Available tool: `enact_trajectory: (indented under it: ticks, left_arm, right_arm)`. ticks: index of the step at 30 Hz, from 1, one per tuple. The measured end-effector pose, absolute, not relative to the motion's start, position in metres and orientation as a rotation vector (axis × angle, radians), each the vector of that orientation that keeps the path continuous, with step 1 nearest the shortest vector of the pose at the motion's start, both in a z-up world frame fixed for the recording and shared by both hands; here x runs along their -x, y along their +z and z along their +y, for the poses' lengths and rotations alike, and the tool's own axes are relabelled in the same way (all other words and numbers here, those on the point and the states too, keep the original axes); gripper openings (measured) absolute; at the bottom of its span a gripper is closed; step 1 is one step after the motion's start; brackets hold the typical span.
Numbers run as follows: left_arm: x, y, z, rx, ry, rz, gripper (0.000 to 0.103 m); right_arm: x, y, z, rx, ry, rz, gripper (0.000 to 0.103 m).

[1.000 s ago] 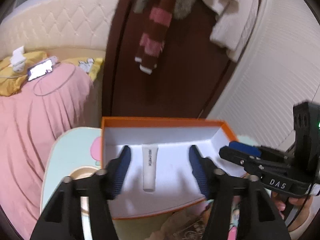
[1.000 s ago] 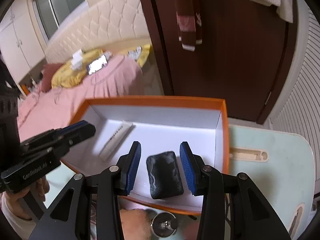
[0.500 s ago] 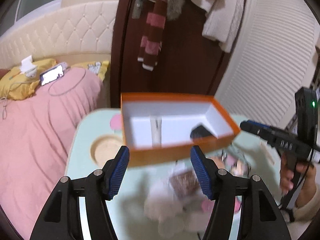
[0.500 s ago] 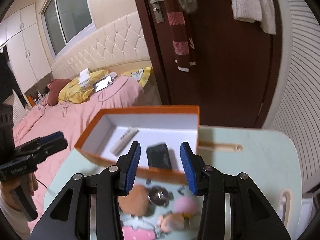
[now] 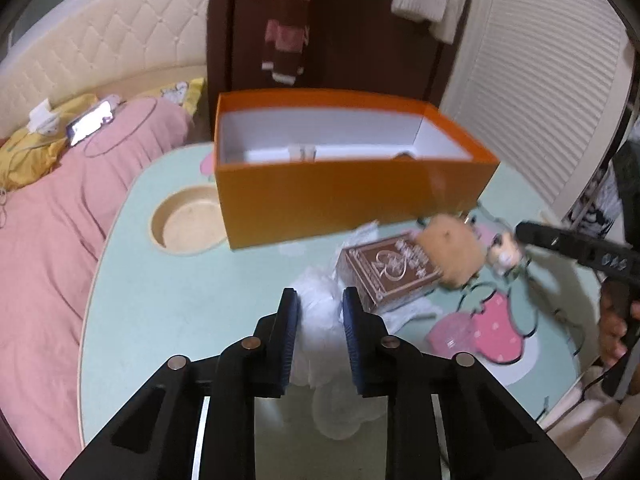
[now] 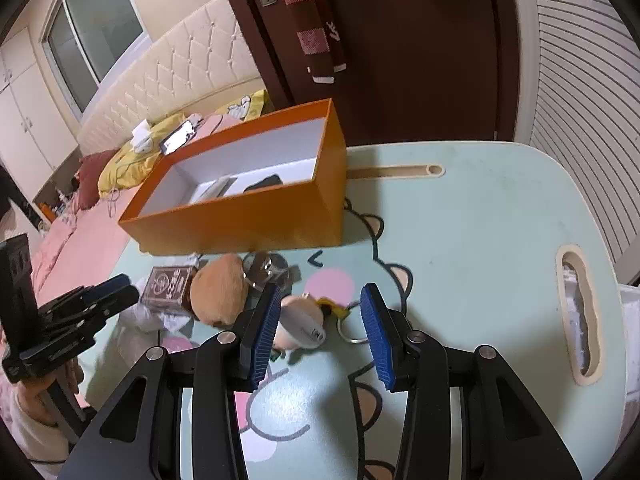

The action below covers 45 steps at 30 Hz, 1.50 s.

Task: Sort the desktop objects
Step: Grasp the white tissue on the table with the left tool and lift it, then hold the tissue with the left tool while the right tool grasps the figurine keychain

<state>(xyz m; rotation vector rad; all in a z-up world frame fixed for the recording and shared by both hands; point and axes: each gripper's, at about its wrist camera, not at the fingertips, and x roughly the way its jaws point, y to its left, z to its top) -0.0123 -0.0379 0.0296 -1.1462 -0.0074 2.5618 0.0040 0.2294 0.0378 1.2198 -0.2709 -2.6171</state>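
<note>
My left gripper [image 5: 317,308] has just been closing, and its jaws now pinch the white bag [image 5: 320,316] that lies crumpled on the table [image 5: 180,300], in front of the orange box [image 5: 340,196]. The right gripper [image 6: 318,312] stands part open and grips nothing; the little doll [image 6: 300,326] lies between its pads, closer to the left pad, but I see no pad pressing on it.

The box already holds a white tube [image 6: 214,190] and a dark pouch [image 6: 264,181]. What is left to sort lies in a tight heap just before the box: the brown carton [image 5: 390,274] rests partly on the bag, the tan plush [image 6: 218,290] leans against the carton, and a clear stand [image 6: 266,274] sits behind the plush.

My worry is the bag. It is thin and slack, and the carton seems to weigh on its far edge. If I lift sharply, I may drag the carton and tip the plush, or the film may slip out of the pads or tear. I may also have caught only a fold, so the rest would trail and snag on the box wall.

On the right, the doll carries a cord and a ring [image 6: 352,332]; if I close off-centre I could pinch the cord alone and leave the doll swinging. The two grippers work close together, so they could knock each other.
</note>
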Motion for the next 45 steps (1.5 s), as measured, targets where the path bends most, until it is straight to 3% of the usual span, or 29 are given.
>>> enact_trajectory:
  ticks: [10,13,18,21,24,30,33,36,45]
  left_arm:
    - [0.01,0.023,-0.036,1.138,2.57,0.013,0.023]
    - [0.009,0.022,-0.038,1.148,2.567,-0.018,0.031]
    - [0.006,0.021,-0.036,1.142,2.598,0.038,0.032]
    - [0.005,0.02,-0.034,1.132,2.608,0.076,0.031]
    - [0.005,0.021,-0.034,1.134,2.612,0.084,0.022]
    - [-0.006,0.039,-0.038,0.979,2.66,0.052,0.021]
    - [-0.02,0.058,-0.043,0.798,2.695,0.007,0.021]
    - [-0.028,0.071,-0.051,0.672,2.712,-0.058,0.021]
    - [-0.016,0.053,-0.064,0.79,2.722,-0.151,0.021]
  right_arm:
    - [-0.008,0.034,0.225,-1.213,-2.606,-0.245,0.043]
    - [-0.009,0.033,0.224,-1.217,-2.595,-0.227,0.043]
    - [-0.01,0.028,0.214,-1.226,-2.583,-0.181,0.044]
    - [-0.011,0.026,0.211,-1.228,-2.595,-0.153,0.063]
    - [-0.012,0.024,0.211,-1.212,-2.605,-0.163,0.066]
    - [-0.011,0.015,0.204,-1.222,-2.637,-0.057,0.066]
    - [-0.011,0.015,0.2,-1.211,-2.639,-0.003,0.047]
    - [-0.011,0.015,0.201,-1.208,-2.635,-0.01,0.046]
    - [-0.013,0.017,0.203,-1.175,-2.64,-0.053,0.044]
